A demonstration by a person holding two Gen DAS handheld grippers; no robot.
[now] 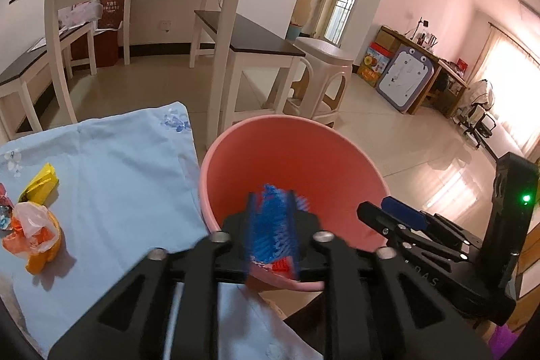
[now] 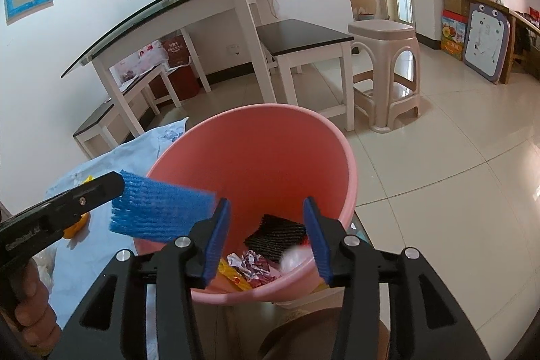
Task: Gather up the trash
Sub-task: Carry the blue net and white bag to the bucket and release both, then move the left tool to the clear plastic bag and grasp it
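Hovering over the pink bucket (image 2: 256, 164) with both claws. Left claw (image 1: 271, 225) sitting half parted with the blue foam net sleeve (image 2: 162, 211) between its fingers, blurred in the left view, so can't tell whether the pads are actually pressing it. Sleeve's long axis lying roughly level, free end poking out over the bucket's mouth toward the right claw (image 2: 266, 242). Right claw gaping fairly wide, holding nothing. Sitting down in the bucket: black mesh pad (image 2: 275, 233), crumpled wrappers (image 2: 251, 265). Waiting on the light blue cloth (image 1: 118, 177): yellow wrapper (image 1: 40, 183), orange peel with plastic bag (image 1: 33, 235).
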